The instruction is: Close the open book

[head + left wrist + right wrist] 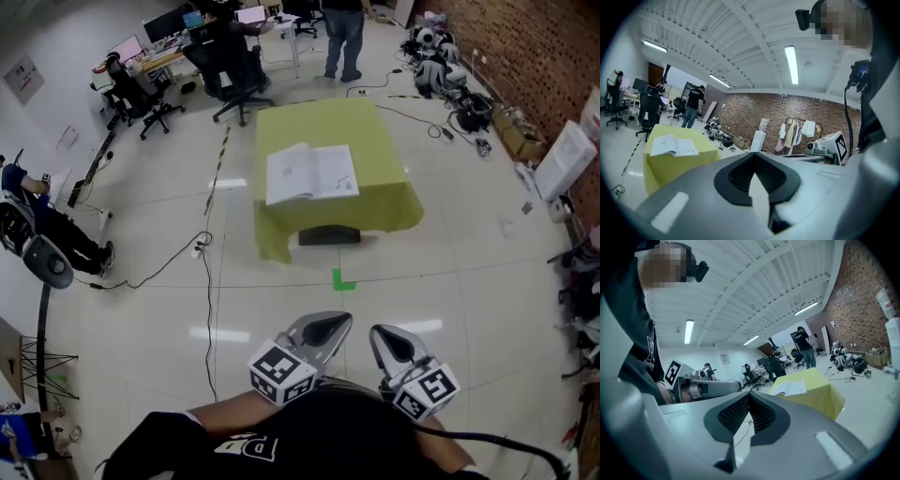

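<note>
Held close to the holder's body, the left gripper (pixel 333 325) and right gripper (pixel 386 339) have fingers pressed together, empty. Beyond a green tape mark (pixel 343 279) and open floor, the book (pixel 311 173) lies open on the yellow-draped counter (pixel 319 122); a person (pixel 344 37) stands behind.

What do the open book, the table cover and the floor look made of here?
Open book: paper, matte white pages with grey print. Table cover: probably cloth, matte yellow-green; it hangs over the edges in soft folds. Floor: large glossy tiles, perhaps ceramic; thin joint lines and lamp reflections show.
</note>
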`<control>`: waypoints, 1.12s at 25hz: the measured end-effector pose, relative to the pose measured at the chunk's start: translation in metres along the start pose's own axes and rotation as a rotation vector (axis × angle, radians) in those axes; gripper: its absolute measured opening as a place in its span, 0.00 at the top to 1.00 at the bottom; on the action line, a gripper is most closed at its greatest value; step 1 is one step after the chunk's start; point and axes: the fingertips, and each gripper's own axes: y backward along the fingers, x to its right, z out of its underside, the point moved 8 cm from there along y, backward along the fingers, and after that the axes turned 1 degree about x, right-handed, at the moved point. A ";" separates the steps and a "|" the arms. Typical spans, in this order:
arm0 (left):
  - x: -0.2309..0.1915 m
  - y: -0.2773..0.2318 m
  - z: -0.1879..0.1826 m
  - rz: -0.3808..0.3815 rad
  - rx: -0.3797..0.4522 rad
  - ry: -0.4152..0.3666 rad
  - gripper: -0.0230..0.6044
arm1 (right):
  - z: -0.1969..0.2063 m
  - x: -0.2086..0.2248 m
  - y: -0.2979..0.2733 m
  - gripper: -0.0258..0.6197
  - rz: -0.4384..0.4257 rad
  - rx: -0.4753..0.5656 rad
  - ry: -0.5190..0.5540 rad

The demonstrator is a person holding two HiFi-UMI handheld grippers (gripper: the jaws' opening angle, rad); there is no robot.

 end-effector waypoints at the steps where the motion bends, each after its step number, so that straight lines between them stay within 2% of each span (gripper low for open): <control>1: -0.006 -0.001 -0.001 -0.003 0.002 0.003 0.95 | -0.001 0.002 -0.006 0.95 -0.003 -0.005 0.004; 10: -0.077 0.005 -0.025 -0.040 0.031 0.044 0.95 | -0.019 0.008 -0.085 0.95 -0.042 -0.055 0.034; 16: -0.131 0.009 -0.042 -0.048 0.046 0.072 0.95 | -0.031 0.015 -0.138 0.95 -0.033 -0.080 0.043; 28: -0.223 -0.002 -0.070 0.025 0.080 0.104 0.95 | -0.050 0.032 -0.229 0.95 0.027 -0.107 0.066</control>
